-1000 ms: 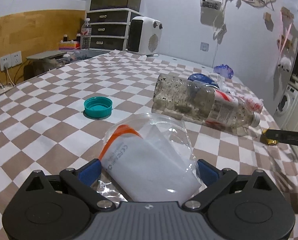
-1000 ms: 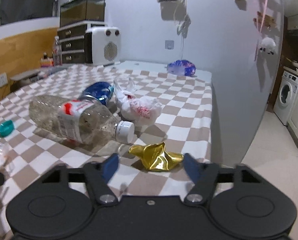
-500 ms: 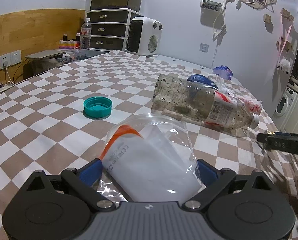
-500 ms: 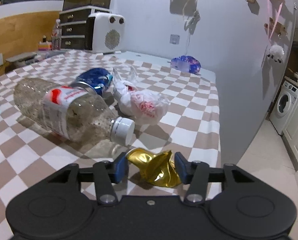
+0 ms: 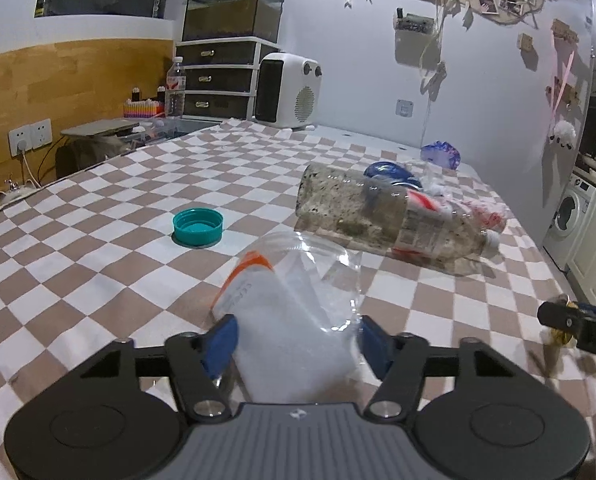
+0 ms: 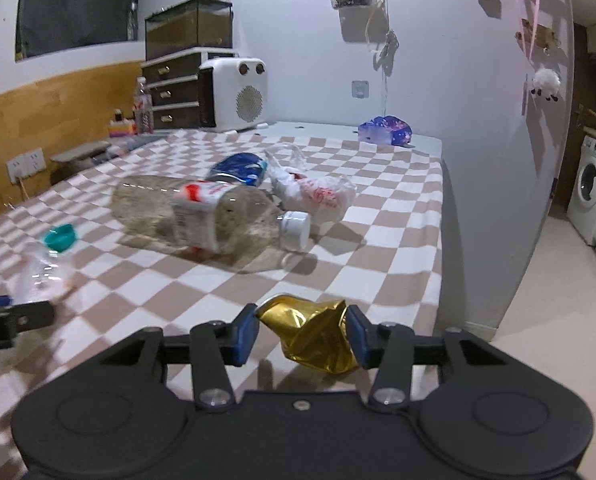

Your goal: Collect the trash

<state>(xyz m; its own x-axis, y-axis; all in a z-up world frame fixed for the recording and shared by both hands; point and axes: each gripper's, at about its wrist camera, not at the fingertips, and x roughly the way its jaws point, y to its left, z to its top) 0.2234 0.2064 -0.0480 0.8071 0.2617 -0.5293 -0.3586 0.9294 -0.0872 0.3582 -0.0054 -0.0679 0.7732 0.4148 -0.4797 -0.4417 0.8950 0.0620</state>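
The left hand-held gripper (image 5: pixel 298 340) is closing, both blue pads already pressing on the clear plastic cup (image 5: pixel 294 304) near the bench's (image 5: pixel 78 272) near edge. The right hand-held gripper (image 6: pixel 301 334) is closing too, pinching the crumpled gold wrapper (image 6: pixel 312 334) by the near right corner. Mid-bench, the big plastic bottle (image 6: pixel 202 212) is lying on its side.
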